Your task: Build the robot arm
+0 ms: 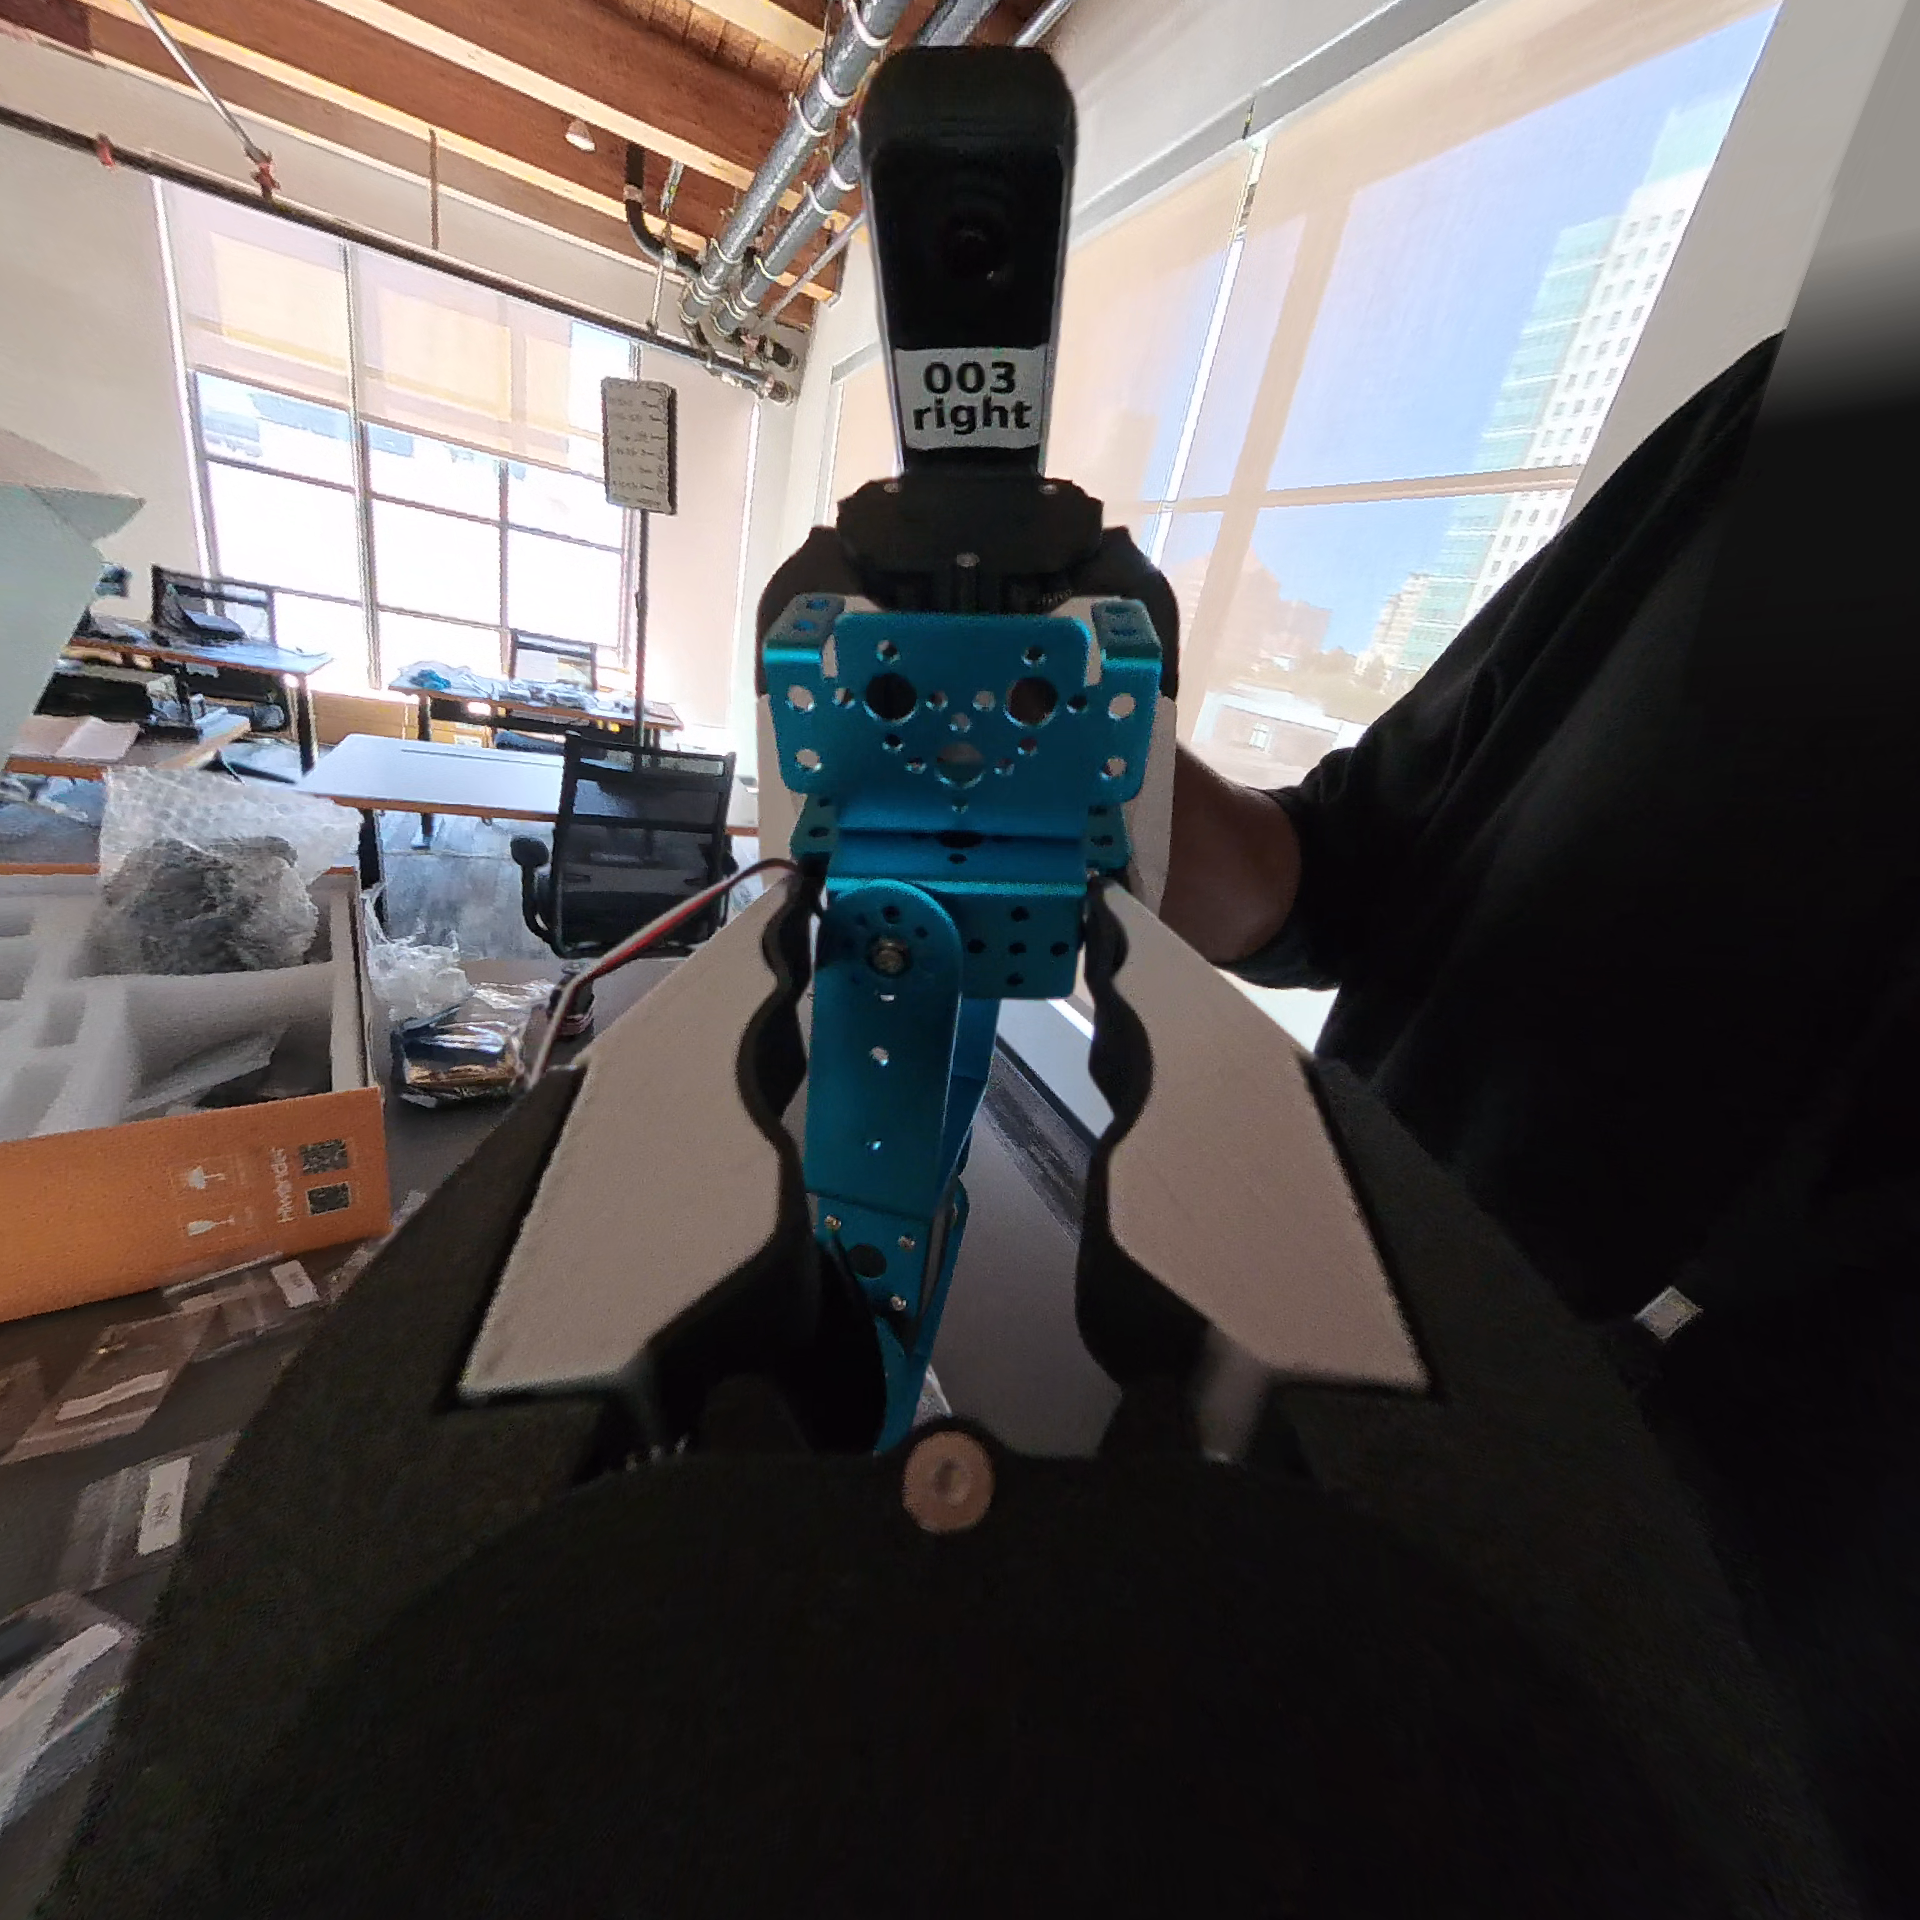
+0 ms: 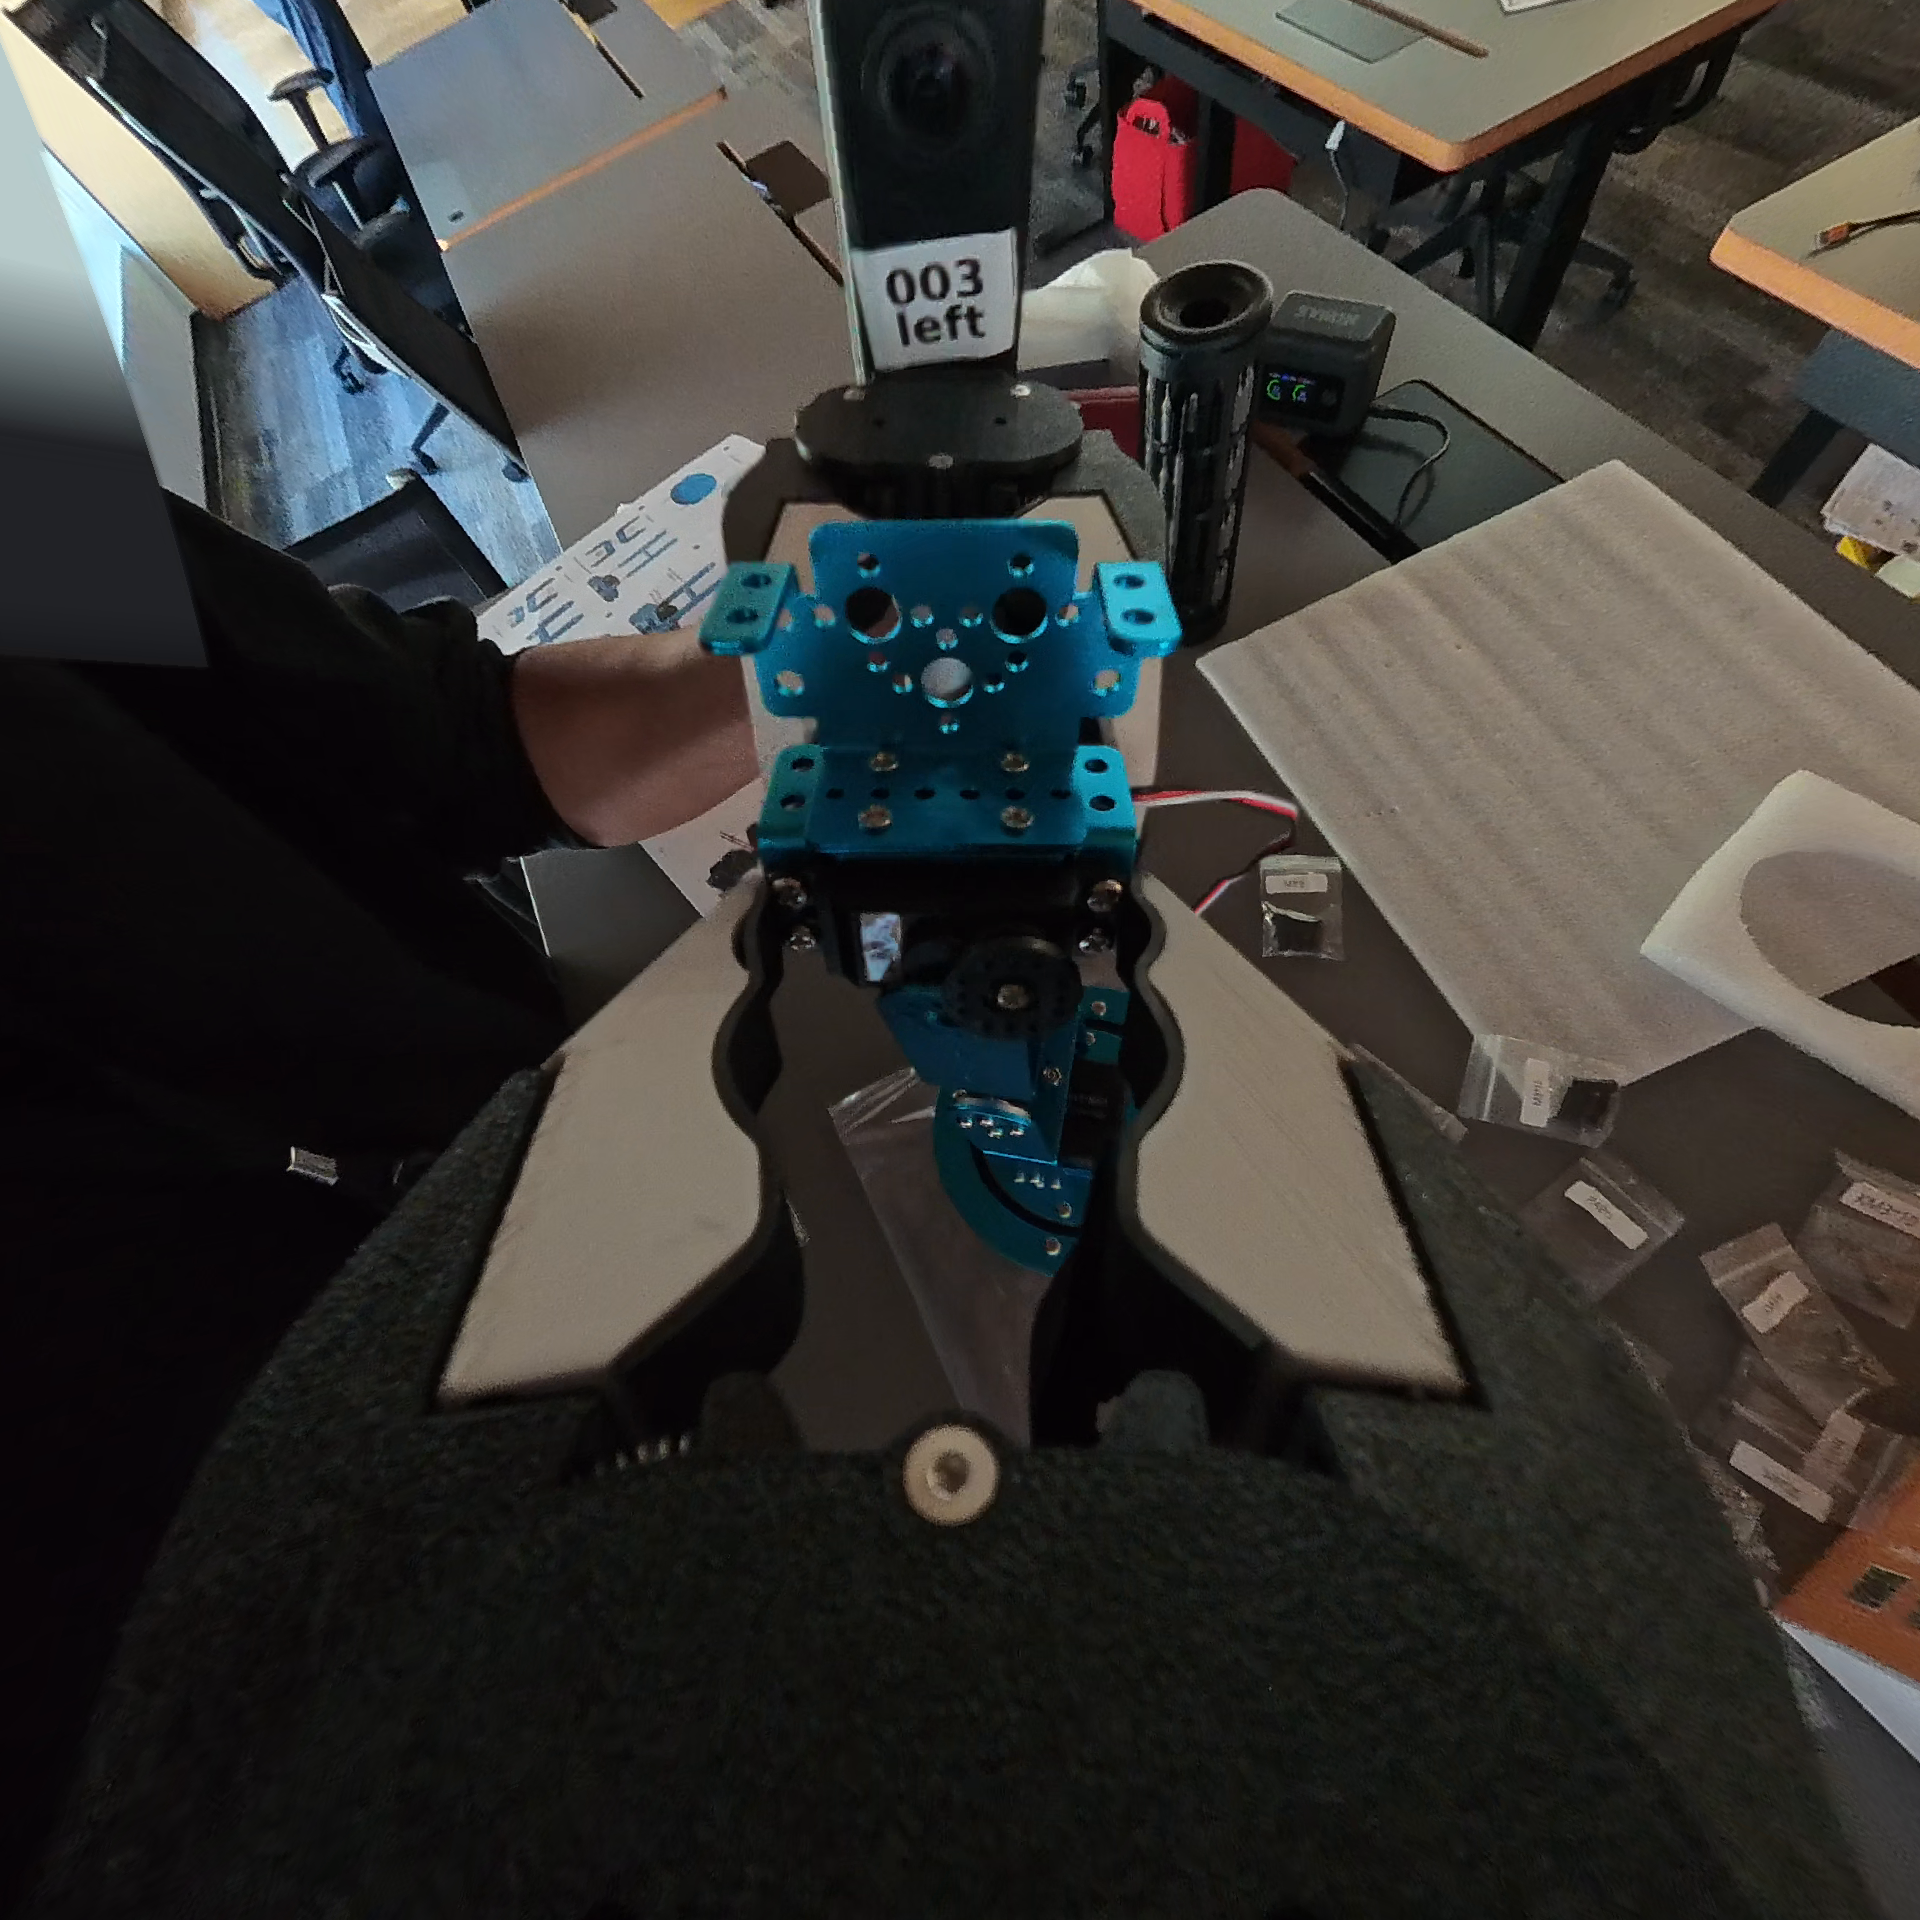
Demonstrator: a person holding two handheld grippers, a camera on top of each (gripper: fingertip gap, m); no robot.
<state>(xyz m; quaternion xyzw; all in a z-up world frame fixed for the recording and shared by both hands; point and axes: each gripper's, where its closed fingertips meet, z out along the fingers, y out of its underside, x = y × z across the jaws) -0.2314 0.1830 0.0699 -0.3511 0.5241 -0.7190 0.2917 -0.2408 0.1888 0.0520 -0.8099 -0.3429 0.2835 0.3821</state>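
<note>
A blue metal bracket assembly (image 1: 961, 831) w/ many drilled holes is held up between both grippers, above the dark surface (image 2: 1714, 1132). The left gripper (image 1: 951, 914) is seen w/ its jaws closed in on the assembly's lower block, one grey finger (image 1: 665, 1122) each side of it; a blue perforated arm (image 1: 883, 1049) hangs down from that block between the fingers. The right gripper (image 2: 951, 904) is seen from the opposite side, jaws clamped on the black servo body (image 2: 935, 925) fixed under the assembly's blue plate (image 2: 940, 634). Below the servo, a curved blue piece (image 2: 1023, 1195) is visible, w/ a clear plastic bag (image 2: 935, 1278) behind it. Red/white/black wires (image 1: 675, 935) are run out to the left of the assembly in the left wrist view. Beyond the assembly, each view is filled by the other gripper's camera housing w/ a white label. A person's hand (image 2: 634, 727) and dark sleeve are seen just left of the assembly in the right wrist view. To the right of the assembly there, a black cylinder (image 2: 1200, 447), a small black charger unit (image 2: 1325, 364), a white foam sheet (image 2: 1538, 748) and small parts bags (image 2: 1299, 904) are laid on the surface. Left of the assembly in the left wrist view, an orange cardboard box (image 1: 187, 1195) w/ bubble wrap is seen.
</note>
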